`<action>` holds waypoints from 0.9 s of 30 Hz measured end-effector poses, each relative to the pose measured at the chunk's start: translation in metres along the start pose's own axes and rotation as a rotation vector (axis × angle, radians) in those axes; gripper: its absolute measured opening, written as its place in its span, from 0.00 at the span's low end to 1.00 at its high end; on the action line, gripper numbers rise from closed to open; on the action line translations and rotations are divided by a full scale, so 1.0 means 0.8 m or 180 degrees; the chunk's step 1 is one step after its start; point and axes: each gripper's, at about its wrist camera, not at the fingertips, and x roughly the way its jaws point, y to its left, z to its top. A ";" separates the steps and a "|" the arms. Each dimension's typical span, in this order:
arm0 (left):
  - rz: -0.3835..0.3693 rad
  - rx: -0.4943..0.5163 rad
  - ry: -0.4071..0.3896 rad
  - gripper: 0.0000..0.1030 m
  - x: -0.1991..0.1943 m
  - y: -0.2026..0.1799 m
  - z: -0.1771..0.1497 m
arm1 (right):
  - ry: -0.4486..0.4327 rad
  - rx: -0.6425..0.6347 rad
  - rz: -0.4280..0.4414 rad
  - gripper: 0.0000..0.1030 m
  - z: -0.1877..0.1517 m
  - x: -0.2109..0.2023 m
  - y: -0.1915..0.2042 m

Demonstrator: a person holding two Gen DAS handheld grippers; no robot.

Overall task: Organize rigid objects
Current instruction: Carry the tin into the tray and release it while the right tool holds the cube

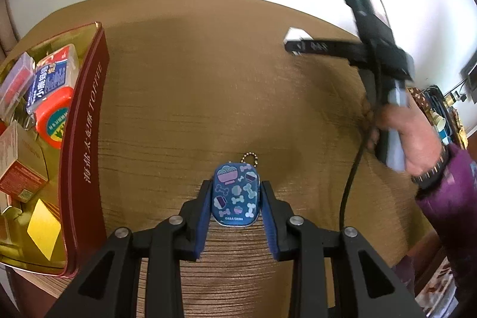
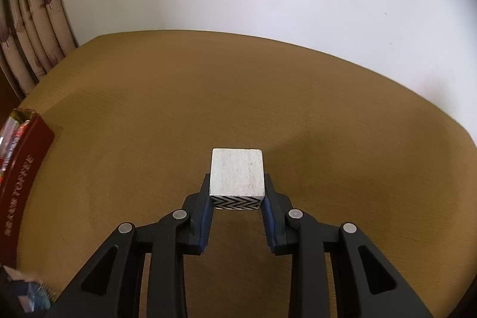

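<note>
- Blue tin [image 1: 236,194], printed with bones and bowls, sits clamped between the left gripper [image 1: 235,192] pads over the wooden table [image 1: 208,79]; its long axis runs along the fingers, bead chain [image 1: 249,158] pointing away. The red toffee box [image 1: 86,145] of small packs lies close to the left, so this hand is the nearer one.
- White cube [image 2: 237,172] with a chevron face is pinched squarely by the right gripper [image 2: 237,192], jaws closed on its sides. The box [image 2: 23,157] lies well off to the far left.

The red tin [image 1: 89,145] reads "TOFFEE"; the blue keychain case [image 1: 236,194] reads "CASA/CHINA".
</note>
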 end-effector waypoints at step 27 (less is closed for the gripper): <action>0.0697 -0.0628 -0.0191 0.30 -0.175 0.171 -0.057 | -0.0036 -0.0039 -0.0061 0.26 -0.076 -0.055 0.025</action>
